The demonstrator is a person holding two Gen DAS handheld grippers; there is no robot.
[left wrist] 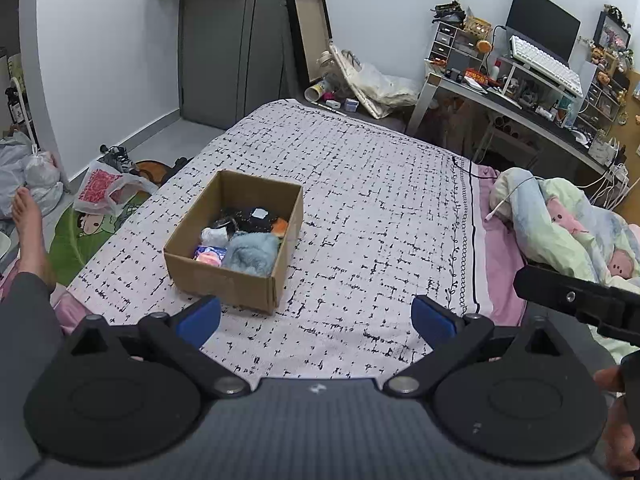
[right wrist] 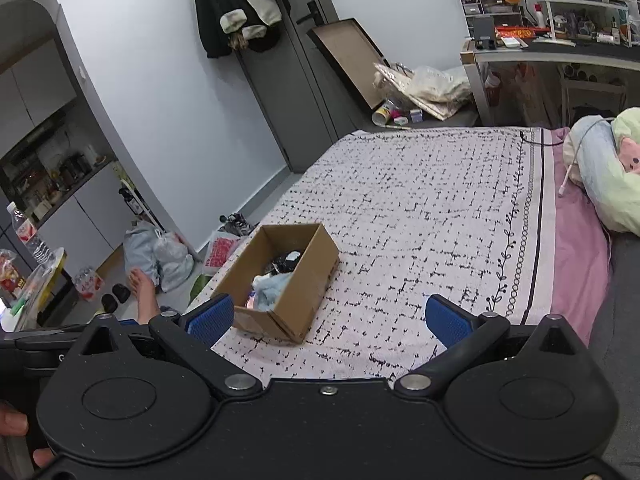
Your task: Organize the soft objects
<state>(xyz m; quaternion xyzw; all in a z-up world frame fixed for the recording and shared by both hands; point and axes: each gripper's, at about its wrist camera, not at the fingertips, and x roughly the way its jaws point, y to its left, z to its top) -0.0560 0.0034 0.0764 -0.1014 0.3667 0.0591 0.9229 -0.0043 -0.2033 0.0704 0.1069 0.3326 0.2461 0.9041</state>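
Through the left wrist camera, my left tongs (left wrist: 316,316) are spread wide apart, gripping nothing, above the patterned bedspread (left wrist: 380,200). Just beyond the left blue fingertip sits the open cardboard box (left wrist: 224,280), and only this view looks well down into it: a fluffy blue-grey soft item (left wrist: 252,254), a white bundle (left wrist: 214,235), dark pieces (left wrist: 248,216) and something orange (left wrist: 280,226) lie inside. The other tool's black body (left wrist: 580,304) pokes in at the right edge.

From the right wrist camera, my right tongs (right wrist: 330,318) are also wide apart and hold nothing. Here the box's near wall hides most of its contents, but this view shows the box close to the bed's left edge. To the right of the box the bedspread lies open as far as the rumpled quilt (right wrist: 608,172). Farthest back stands the cluttered desk (right wrist: 560,54).
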